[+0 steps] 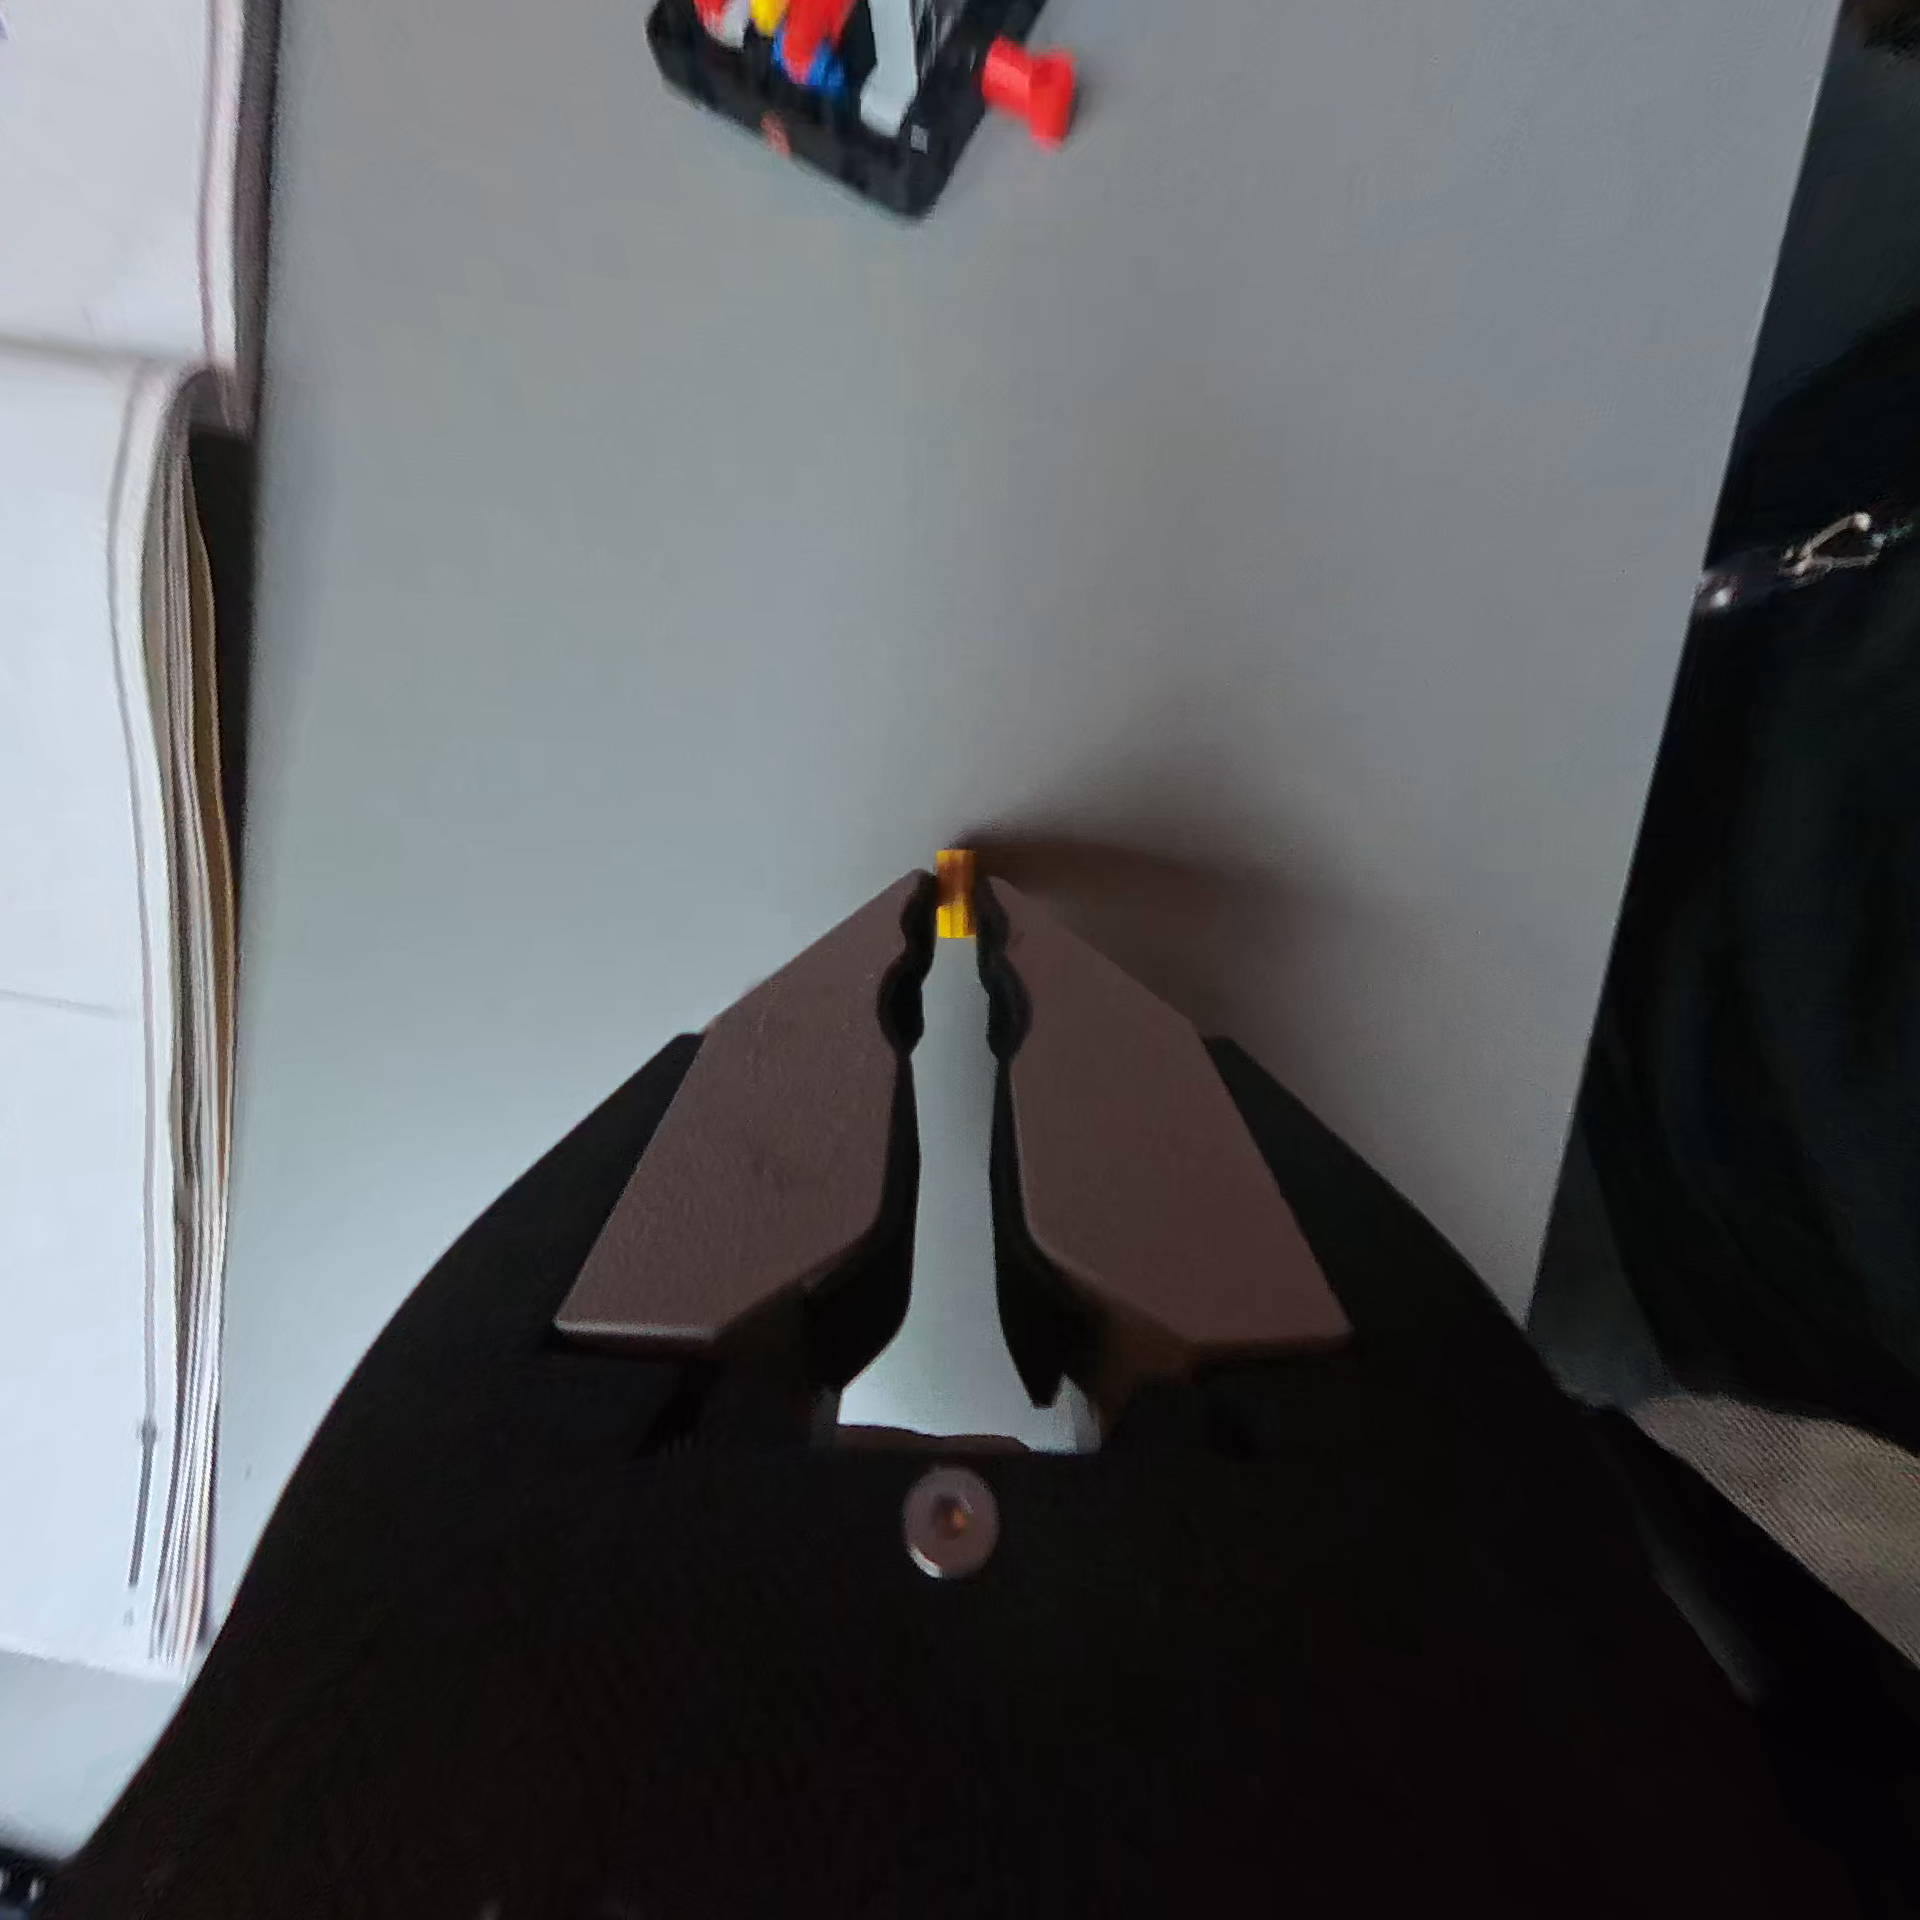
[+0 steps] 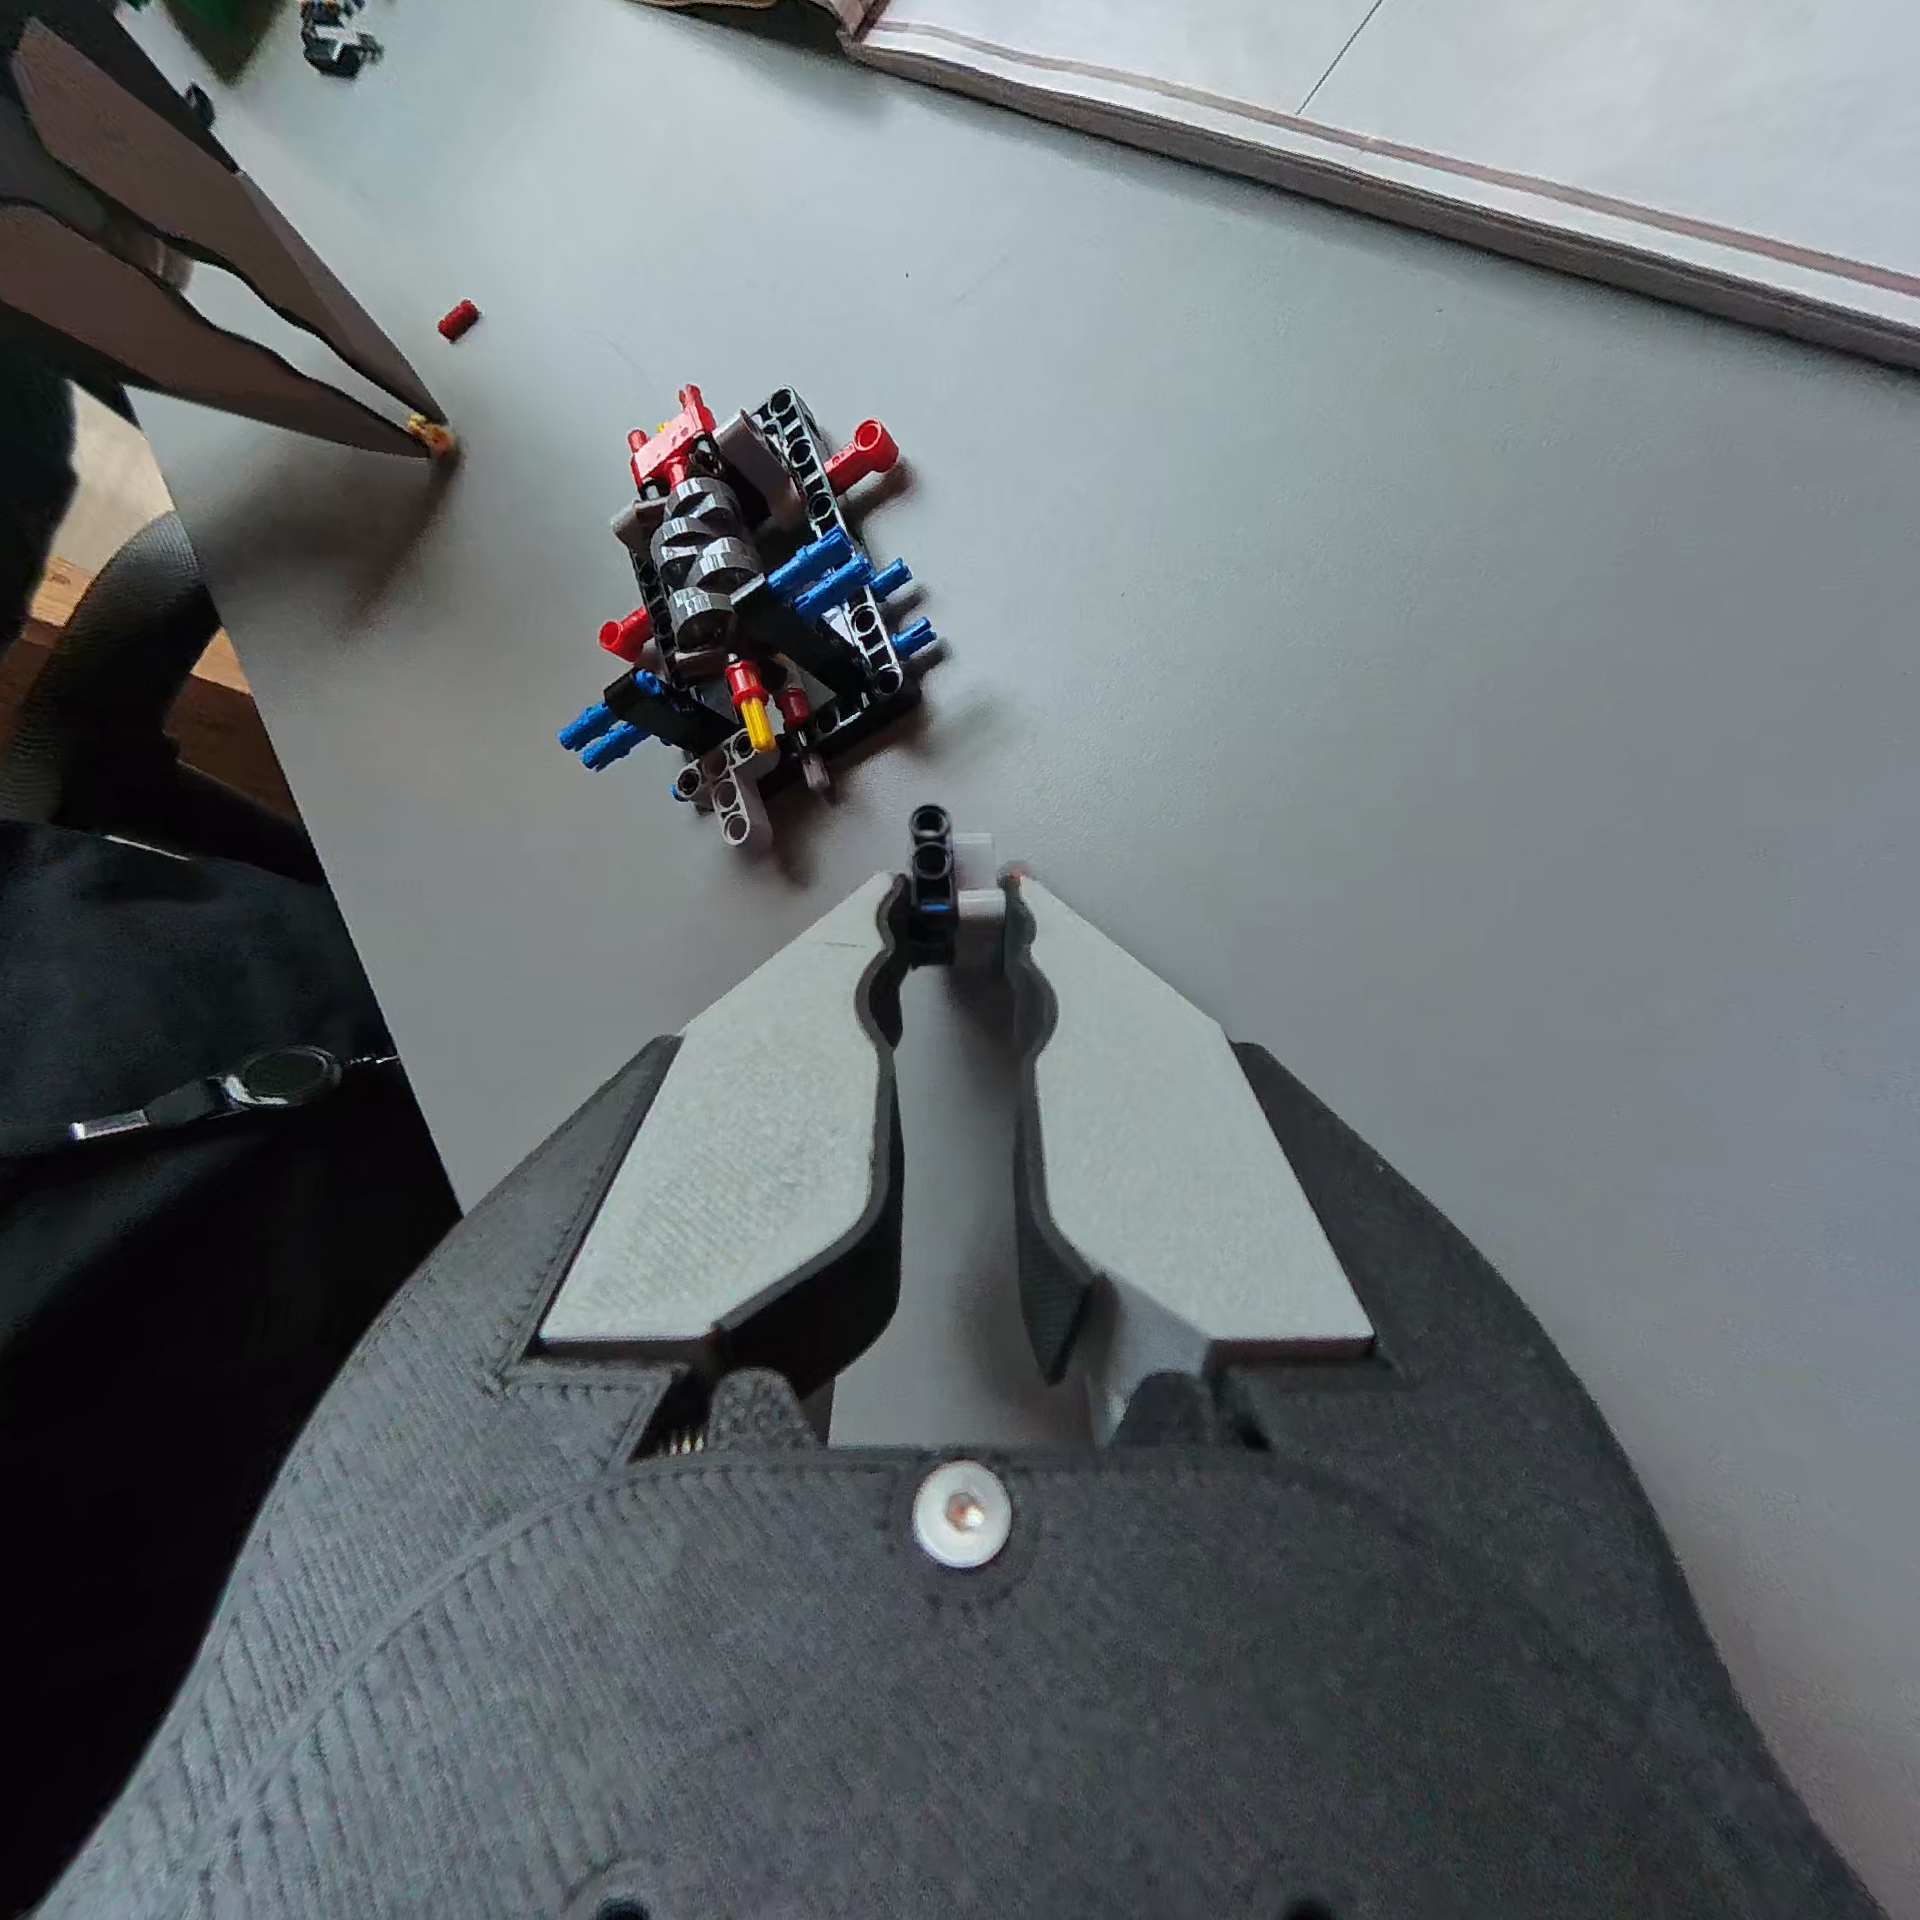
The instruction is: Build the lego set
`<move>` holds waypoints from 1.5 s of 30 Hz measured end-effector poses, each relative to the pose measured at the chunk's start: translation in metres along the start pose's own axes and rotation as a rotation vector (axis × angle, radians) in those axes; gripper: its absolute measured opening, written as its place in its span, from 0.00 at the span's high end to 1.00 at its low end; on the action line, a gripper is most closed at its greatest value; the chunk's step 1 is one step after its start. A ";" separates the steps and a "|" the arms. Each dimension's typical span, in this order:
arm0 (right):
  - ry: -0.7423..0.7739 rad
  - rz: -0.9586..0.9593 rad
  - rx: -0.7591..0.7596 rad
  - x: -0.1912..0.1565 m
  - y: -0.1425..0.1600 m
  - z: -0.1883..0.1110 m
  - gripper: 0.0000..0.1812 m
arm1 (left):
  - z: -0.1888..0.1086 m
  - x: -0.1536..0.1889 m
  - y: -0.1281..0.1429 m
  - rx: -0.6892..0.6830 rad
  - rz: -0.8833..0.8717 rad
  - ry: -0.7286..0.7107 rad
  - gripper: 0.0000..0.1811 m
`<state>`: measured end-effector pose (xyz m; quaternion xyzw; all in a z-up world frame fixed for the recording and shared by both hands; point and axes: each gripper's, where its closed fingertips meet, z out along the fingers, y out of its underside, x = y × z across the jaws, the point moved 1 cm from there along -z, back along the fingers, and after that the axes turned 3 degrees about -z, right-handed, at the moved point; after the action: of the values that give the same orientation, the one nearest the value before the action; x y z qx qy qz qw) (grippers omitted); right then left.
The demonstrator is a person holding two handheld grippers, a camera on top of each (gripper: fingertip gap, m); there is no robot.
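My left gripper [image 1: 956,902] is shut on a small yellow-orange lego piece [image 1: 954,896], with its tips down at the grey table. It also shows in the right wrist view [image 2: 431,436] at the left, the yellow piece [image 2: 428,429] at its tips. My right gripper [image 2: 954,914] is shut on a black lego beam with holes [image 2: 930,878] that has light grey pieces [image 2: 982,904] joined to its side. The partly built lego assembly [image 2: 753,613], black with red, blue and yellow parts, lies just beyond it; it also shows in the left wrist view [image 1: 842,83] at the top.
A loose small red piece [image 2: 457,320] lies on the table [image 2: 1351,727] near the left gripper. An open white booklet lies along the far edge [image 2: 1455,135] and shows at the left of the left wrist view [image 1: 94,935]. Dark clothing [image 2: 135,1039] is at the table's near edge. Some 25 cm of space lies between my two pairs of fingers.
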<state>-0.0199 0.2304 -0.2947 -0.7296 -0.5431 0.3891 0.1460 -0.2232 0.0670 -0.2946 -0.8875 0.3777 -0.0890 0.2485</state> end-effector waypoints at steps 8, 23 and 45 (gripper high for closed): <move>0.064 -0.113 -0.004 0.000 -0.001 -0.004 0.87 | 0.034 0.006 -0.066 0.249 0.109 -0.075 0.97; 0.135 -0.381 0.180 -0.023 -0.027 -0.031 0.85 | 0.040 -0.008 -0.077 0.336 0.095 -0.067 0.97; 0.294 -0.351 0.133 0.011 -0.005 -0.020 0.74 | 0.043 -0.001 -0.070 0.262 0.060 0.003 0.97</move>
<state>-0.0073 0.2463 -0.2827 -0.6615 -0.6078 0.2821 0.3368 -0.1649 0.1248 -0.2964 -0.8357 0.3898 -0.1314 0.3640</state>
